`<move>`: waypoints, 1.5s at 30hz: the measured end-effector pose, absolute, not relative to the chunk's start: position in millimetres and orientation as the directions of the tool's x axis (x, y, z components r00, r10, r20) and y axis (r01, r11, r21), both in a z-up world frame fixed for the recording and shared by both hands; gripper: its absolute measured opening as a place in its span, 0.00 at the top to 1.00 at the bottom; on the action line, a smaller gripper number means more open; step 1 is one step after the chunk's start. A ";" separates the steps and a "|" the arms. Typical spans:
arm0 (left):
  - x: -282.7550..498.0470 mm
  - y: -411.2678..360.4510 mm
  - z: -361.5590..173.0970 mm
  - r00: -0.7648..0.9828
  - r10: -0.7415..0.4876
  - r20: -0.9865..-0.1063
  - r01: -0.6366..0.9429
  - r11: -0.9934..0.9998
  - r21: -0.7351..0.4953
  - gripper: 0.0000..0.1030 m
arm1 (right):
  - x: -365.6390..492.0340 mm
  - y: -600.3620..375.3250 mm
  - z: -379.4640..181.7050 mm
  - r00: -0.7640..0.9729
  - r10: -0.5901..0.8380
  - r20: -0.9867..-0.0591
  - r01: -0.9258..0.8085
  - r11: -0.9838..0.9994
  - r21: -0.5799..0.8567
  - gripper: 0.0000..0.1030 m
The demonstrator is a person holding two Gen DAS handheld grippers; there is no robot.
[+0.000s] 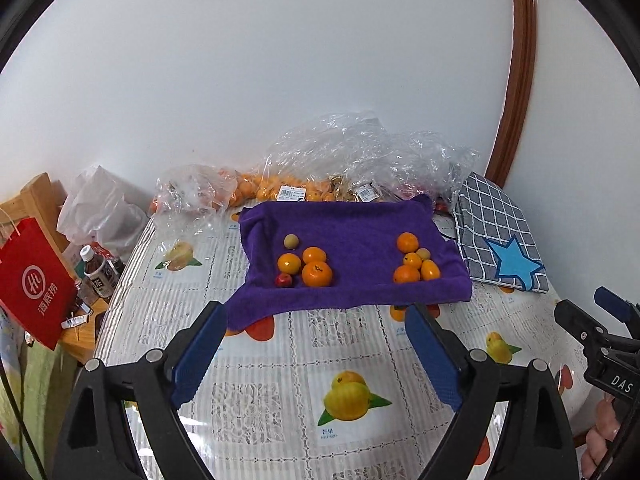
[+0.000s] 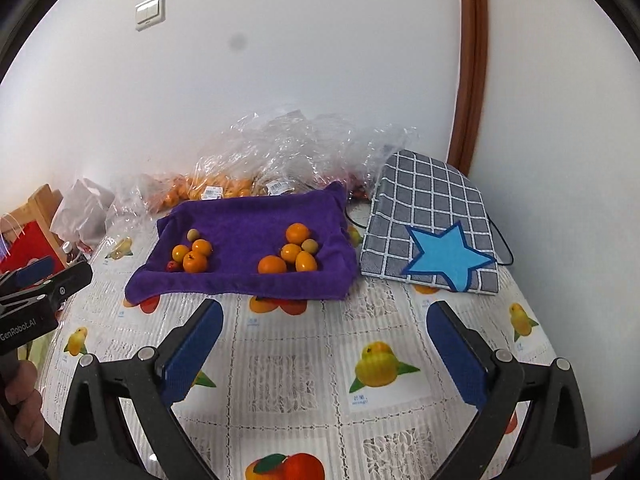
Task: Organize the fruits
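Both grippers hang above the near part of the bench (image 1: 280, 360), holding nothing. The left hand-held gripper (image 1: 316, 320) has its blue fingers (image 1: 200, 356) spread wide, and the right hand-held gripper (image 2: 324, 320) is spread just the same.

Farther back lies a purple towel (image 1: 352, 232) with fruit in two clusters — well apart. The left cluster (image 1: 306, 264) has three oranges, a pale round fruit and a small red one at its near edge. The right cluster (image 1: 416, 260) has oranges and one pale fruit.

Behind the towel, against the wall, sit clear bags (image 1: 340, 160) with more oranges. A checked cloth (image 2: 432, 224) with a blue star lies right of the towel.
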State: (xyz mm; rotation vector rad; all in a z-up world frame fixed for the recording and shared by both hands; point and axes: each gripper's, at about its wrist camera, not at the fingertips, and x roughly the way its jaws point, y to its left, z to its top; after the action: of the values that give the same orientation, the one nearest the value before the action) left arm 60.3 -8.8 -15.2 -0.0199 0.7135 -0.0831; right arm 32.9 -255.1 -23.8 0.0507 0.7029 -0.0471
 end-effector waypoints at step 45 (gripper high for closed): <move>51.5 -4.1 -12.5 0.765 -0.061 -0.641 0.043 0.998 -0.044 0.12 | 17.3 -256.8 -23.0 0.777 -0.034 -0.628 0.081 0.996 0.046 0.02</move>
State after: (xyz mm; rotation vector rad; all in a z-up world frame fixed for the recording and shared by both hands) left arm 51.5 -4.1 -12.5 -0.0273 0.6973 -0.0566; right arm 17.3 -256.8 -23.0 0.0722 0.6781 -0.0626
